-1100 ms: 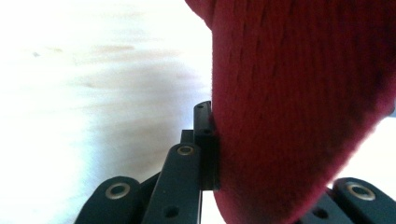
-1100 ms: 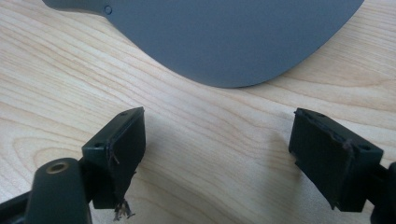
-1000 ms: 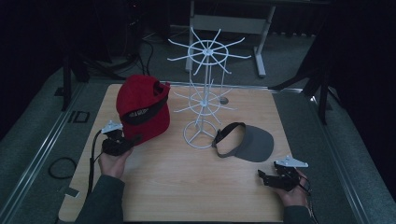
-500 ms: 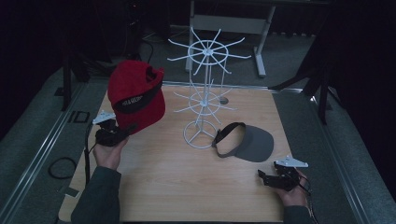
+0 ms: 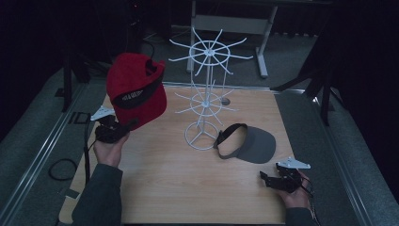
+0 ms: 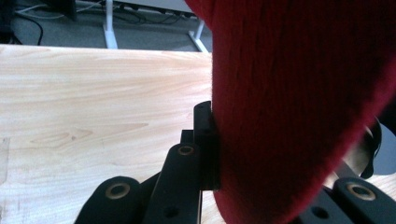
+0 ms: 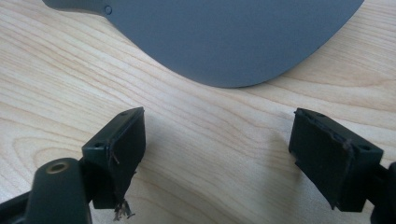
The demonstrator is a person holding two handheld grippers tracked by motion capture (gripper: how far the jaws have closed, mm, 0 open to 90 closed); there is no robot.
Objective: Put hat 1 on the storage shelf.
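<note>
While the pale wooden table point(image 5: 179, 188) carries everything else, the white wire spinner rack point(image 5: 203, 101) stands at its centre. At ten o'clock from the rack's base, the red fabric baseball cap point(image 5: 136, 87) hangs in the air above the table, its brim clamped between the jaws of the left gripper point(image 5: 123, 128). At four o'clock from that base lies the grey sun visor point(image 5: 247, 143). The right gripper point(image 5: 264, 177), at five o'clock from the visor, rests with jaws spread and nothing between them.
</note>
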